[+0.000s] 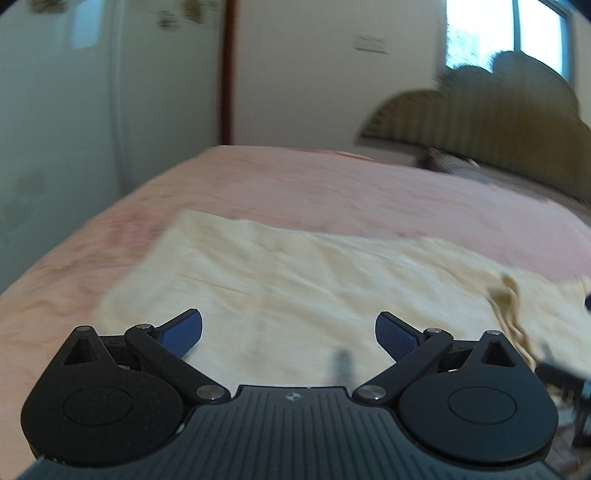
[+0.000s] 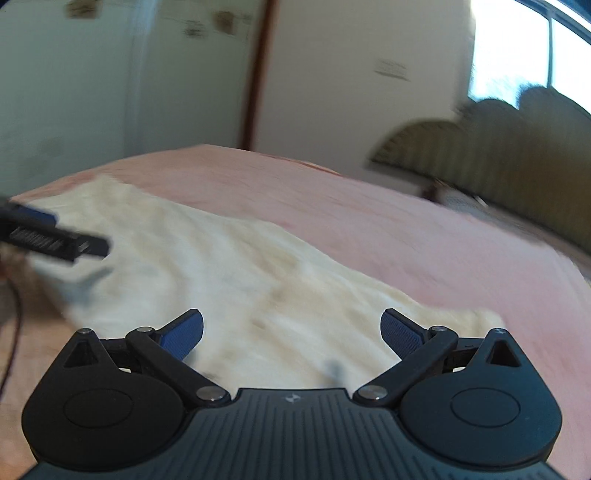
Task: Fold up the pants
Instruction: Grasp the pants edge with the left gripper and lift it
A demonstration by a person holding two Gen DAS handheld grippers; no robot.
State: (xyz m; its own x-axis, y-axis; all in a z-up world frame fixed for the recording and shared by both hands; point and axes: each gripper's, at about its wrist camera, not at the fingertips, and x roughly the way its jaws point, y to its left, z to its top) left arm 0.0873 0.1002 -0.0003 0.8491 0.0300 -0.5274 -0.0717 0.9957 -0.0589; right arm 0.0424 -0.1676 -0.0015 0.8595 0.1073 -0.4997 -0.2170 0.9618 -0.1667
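Cream pants point(image 1: 280, 273) lie spread on a pink bedspread point(image 1: 332, 184). They also show in the right wrist view point(image 2: 221, 266). My left gripper point(image 1: 289, 332) is open and empty, low over the near part of the fabric. A bunched, wrinkled edge point(image 1: 511, 314) of the pants lies to its right. My right gripper point(image 2: 291, 334) is open and empty over the near part of the pants. The left gripper shows in the right wrist view point(image 2: 51, 240) at the left edge, above the cloth. Both views are motion-blurred.
The bed's striped olive headboard point(image 1: 480, 125) stands at the back right under a bright window point(image 1: 506, 33). White wardrobe doors point(image 1: 92, 92) and a brown door frame point(image 1: 227, 74) are behind the bed. The pink bedspread also fills the right wrist view point(image 2: 406, 229).
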